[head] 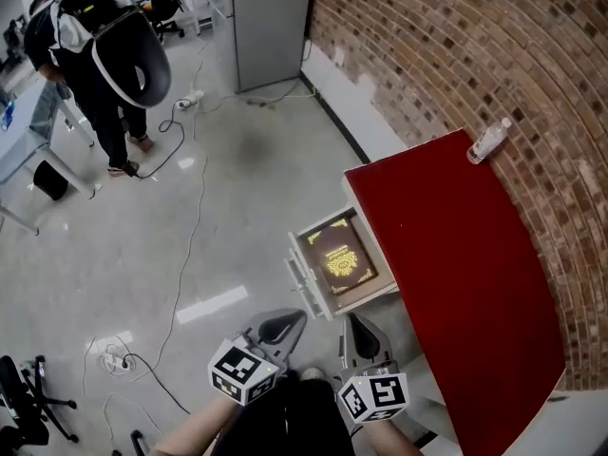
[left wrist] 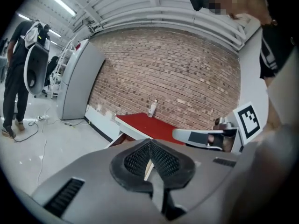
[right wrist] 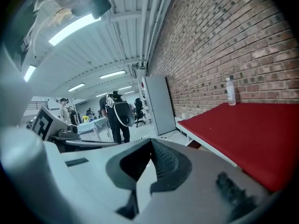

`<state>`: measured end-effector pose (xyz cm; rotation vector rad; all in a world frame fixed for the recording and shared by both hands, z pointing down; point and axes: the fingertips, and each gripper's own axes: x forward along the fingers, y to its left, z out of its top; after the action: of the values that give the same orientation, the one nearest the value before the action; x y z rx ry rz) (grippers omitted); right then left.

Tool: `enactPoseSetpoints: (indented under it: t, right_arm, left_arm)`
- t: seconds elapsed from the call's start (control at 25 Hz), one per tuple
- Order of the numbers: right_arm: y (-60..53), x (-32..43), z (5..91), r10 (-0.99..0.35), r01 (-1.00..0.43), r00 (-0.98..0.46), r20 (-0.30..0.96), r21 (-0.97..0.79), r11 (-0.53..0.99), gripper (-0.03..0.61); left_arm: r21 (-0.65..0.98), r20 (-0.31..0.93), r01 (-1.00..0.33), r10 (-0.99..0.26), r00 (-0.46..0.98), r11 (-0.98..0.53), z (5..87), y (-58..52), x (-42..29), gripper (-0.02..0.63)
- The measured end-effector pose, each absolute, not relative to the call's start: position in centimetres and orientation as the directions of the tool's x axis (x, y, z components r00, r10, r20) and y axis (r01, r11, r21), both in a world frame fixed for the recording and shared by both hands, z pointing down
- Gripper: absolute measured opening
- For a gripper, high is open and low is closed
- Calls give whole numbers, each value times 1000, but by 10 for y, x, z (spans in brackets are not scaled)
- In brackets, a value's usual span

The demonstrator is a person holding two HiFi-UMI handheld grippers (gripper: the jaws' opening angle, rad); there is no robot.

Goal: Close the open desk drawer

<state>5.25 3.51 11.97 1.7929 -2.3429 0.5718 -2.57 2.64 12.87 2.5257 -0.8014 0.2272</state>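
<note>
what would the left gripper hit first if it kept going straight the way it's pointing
Most likely the white front of the open drawer, near its closer end: in the head view the shut left gripper aims at it. Depth is hard to judge.

Colours noted: desk point(head: 465, 255) top is solid red, edged in white. The drawer point(head: 306, 272) walls are cream. The book point(head: 341, 255) is dark brown, patterned with a gold ornamental border and centre motif. The wall point(head: 456, 55) is laid in red-brown brick with pale mortar lines. The floor point(head: 228, 207) is glossy pale grey. The left claw point(head: 285, 326) and right claw point(head: 356, 332) are grey, with black ribbed pads point(left wrist: 135, 158). The marker cubes point(head: 243, 371) are printed with black-on-white squares. The bottle point(head: 488, 142) is clear, capped white.
</note>
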Motion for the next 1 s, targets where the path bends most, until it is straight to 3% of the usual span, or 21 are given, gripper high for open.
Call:
enactPoseSetpoints:
  t: [0.32, 0.8, 1.0]
  right_arm:
    - [-9, 75, 174, -897, -956, -275, 346, -201, 216, 6]
    - [-60, 85, 266, -896, -948, -285, 341, -237, 211, 6]
    - [-66, 77, 290, -878, -941, -329, 348, -194, 276, 6]
  left_arm:
    - [451, 281, -567, -493, 824, -690, 185, -4, -13, 6]
    - [708, 259, -543, -550, 794, -451, 317, -34, -21, 6]
    - [802, 244, -480, -538, 807, -357, 383, -42, -15, 6]
